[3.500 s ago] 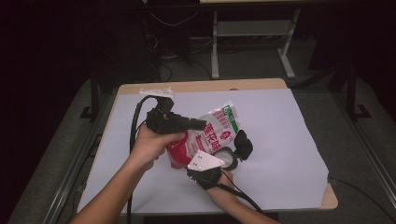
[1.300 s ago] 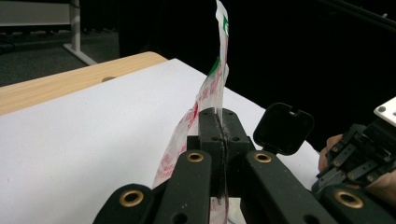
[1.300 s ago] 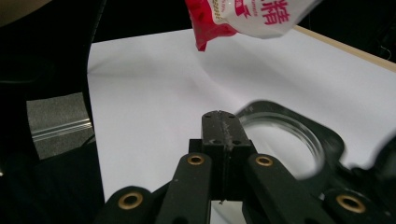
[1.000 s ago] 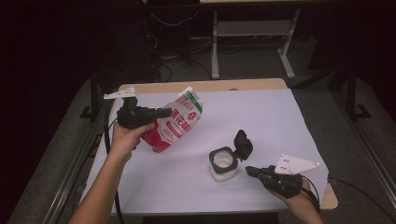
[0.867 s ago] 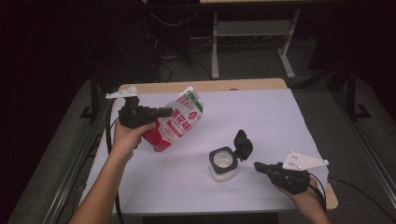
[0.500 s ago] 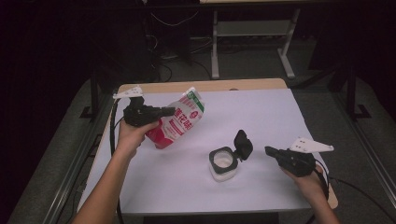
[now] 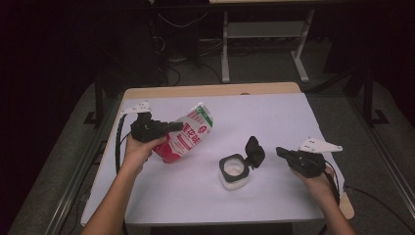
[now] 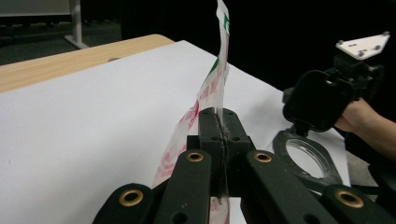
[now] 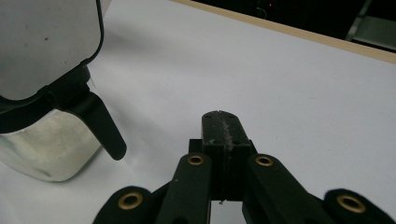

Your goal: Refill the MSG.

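The left hand-held gripper (image 7: 177,126) pinches a red-and-white bag (image 7: 188,139) by its edge, jaws pressed tight on the thin film, as the left gripper view shows with the bag (image 8: 212,88) rising straight up from between them. The bag hangs tilted above the counter (image 7: 274,117), its printed top end up and away from that gripper. Well off to the far side of the bag stands a small clear jar (image 7: 233,171) with its black flip lid (image 7: 254,152) open and something white inside. The right hand-held gripper (image 7: 280,152) sits just beside that lid, jaws pressed together on nothing; in the right gripper view the jar (image 9: 46,135) stands ahead and to one side, apart from the jaw tips. Judging by this layout, the pouring step looks done or paused, and the bag is on its way to being set aside. The next move probably calls for laying the bag down on the bare counter without spilling, and for the right hand-held gripper to push the lid down onto the jar, which needs a gentle nudge so the light jar does not slide or tip.
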`<state>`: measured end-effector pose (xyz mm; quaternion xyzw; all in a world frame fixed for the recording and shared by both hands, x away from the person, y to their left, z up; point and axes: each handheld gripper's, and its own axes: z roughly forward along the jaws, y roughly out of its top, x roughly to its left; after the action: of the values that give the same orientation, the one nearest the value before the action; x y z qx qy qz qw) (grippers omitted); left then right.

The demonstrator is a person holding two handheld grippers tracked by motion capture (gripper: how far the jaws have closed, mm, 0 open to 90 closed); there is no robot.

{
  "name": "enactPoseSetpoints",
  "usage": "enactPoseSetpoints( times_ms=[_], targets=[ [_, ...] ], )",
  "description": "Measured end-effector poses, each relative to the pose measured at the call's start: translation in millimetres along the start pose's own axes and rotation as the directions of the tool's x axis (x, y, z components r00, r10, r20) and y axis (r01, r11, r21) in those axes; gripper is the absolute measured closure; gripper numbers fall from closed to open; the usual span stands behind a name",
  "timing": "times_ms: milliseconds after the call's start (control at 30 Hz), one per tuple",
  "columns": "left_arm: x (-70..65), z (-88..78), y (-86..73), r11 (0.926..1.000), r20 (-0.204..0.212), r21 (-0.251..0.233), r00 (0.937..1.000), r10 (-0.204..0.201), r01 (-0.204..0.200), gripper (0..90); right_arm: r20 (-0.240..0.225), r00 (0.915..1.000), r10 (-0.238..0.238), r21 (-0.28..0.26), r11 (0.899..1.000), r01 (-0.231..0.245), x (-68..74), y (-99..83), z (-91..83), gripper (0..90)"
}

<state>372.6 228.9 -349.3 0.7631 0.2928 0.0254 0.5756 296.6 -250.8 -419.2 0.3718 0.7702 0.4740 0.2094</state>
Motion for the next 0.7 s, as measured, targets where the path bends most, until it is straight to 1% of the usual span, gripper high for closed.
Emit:
enactPoseSetpoints(
  times_ms=[33, 100, 133, 233, 267, 300, 333, 367, 400, 433, 467, 500, 533, 567, 600, 633, 667, 700],
  targets=[
    [-1.7, -0.7, -1.5, 1.0000, 0.009, -0.002, 1.0000, -0.003, 0.003, 89.9, -0.001, 1.0000, 0.004, 0.002, 1.000, -0.004, 0.1, 0.0, 0.7, 89.9],
    [-3.5, -1.2, -3.1, 1.0000, 0.012, -0.002, 0.9999, -0.001, 0.001, 89.9, 0.002, 1.0000, 0.001, 0.009, 1.000, -0.001, 0.3, -0.2, 1.5, 89.9],
    [-7.5, -2.0, -6.4, 1.0000, 0.023, -0.008, 0.9997, -0.002, 0.002, 89.9, 0.000, 1.0000, 0.001, 0.015, 1.000, -0.001, 1.0, -0.7, 3.1, 89.9],
    [-11.0, -3.3, -9.5, 0.9999, 0.026, -0.010, 0.9997, 0.006, -0.006, 89.9, 0.003, 1.0000, -0.002, 0.018, 1.000, 0.002, 0.9, -0.8, 3.6, 89.9],
    [-13.9, -4.3, -12.8, 0.9999, 0.039, -0.013, 0.9992, 0.006, -0.006, 89.9, 0.007, 1.0000, 0.001, 0.019, 1.000, -0.002, 0.1, -0.5, 3.3, 89.9],
    [-13.9, -4.3, -12.8, 0.9999, 0.039, -0.013, 0.9992, 0.006, -0.006, 89.9, 0.007, 1.0000, 0.001, 0.019, 1.000, -0.002, 0.1, -0.5, 3.3, 89.9],
    [-16.9, -5.5, -16.8, 0.9998, 0.047, -0.018, 0.9989, 0.006, -0.005, 89.9, 0.009, 0.9999, 0.007, 0.020, 1.000, -0.007, -0.8, 0.1, 3.8, 89.9],
    [-16.9, -5.5, -16.8, 0.9998, 0.047, -0.018, 0.9989, 0.006, -0.005, 89.9, 0.009, 0.9999, 0.007, 0.020, 1.000, -0.007, -0.8, 0.1, 3.8, 89.9],
    [-20.0, -7.2, -20.9, 0.9997, 0.046, -0.020, 0.9988, 0.013, -0.012, 89.9, 0.012, 0.9999, 0.009, 0.024, 1.000, -0.009, -1.3, -0.3, 4.7, 89.9],
    [-20.0, -7.2, -20.9, 0.9997, 0.046, -0.020, 0.9988, 0.013, -0.012, 89.9, 0.012, 0.9999, 0.009, 0.024, 1.000, -0.009, -1.3, -0.3, 4.7, 89.9],
    [-22.0, -9.6, -25.3, 0.9998, 0.047, -0.017, 0.9989, 0.010, -0.009, 89.9, 0.015, 0.9998, 0.013, 0.034, 0.999, -0.014, -1.5, -1.0, 5.4, 89.9],
    [-22.0, -9.6, -25.3, 0.9998, 0.047, -0.017, 0.9989, 0.010, -0.009, 89.9, 0.015, 0.9998, 0.013, 0.034, 0.999, -0.014, -1.5, -1.0, 5.4, 89.9],
    [-23.0, -12.4, -30.5, 0.9999, 0.040, -0.015, 0.9992, 0.006, -0.005, 89.9, 0.017, 0.9998, 0.011, 0.039, 0.999, -0.011, -1.9, -1.1, 5.8, 89.9],
    [-23.0, -12.4, -30.5, 0.9999, 0.040, -0.015, 0.9992, 0.006, -0.005, 89.9, 0.017, 0.9998, 0.011, 0.039, 0.999, -0.011, -1.9, -1.1, 5.8, 89.9],
    [-21.5, -15.1, -37.2, 1.0000, 0.034, -0.005, 0.9994, -0.003, 0.003, 89.9, 0.019, 0.9998, 0.007, 0.036, 0.999, -0.008, -2.0, -1.1, 6.4, 89.9],
    [-21.5, -15.1, -37.2, 1.0000, 0.034, -0.005, 0.9994, -0.003, 0.003, 89.9, 0.019, 0.9998, 0.007, 0.036, 0.999, -0.008, -2.0, -1.1, 6.4, 89.9],
    [-20.9, -17.8, -44.6, 0.9998, 0.026, -0.004, 0.9995, -0.018, 0.018, 89.9, 0.021, 0.9997, 0.011, 0.040, 0.999, -0.012, -1.6, -1.0, 7.0, 89.9],
    [-20.0, -19.4, -48.5, 0.9997, 0.025, -0.002, 0.9994, -0.023, 0.023, 89.9, 0.021, 0.9997, 0.015, 0.042, 0.999, -0.016, -1.2, -1.1, 7.4, 89.9]
  ],
)
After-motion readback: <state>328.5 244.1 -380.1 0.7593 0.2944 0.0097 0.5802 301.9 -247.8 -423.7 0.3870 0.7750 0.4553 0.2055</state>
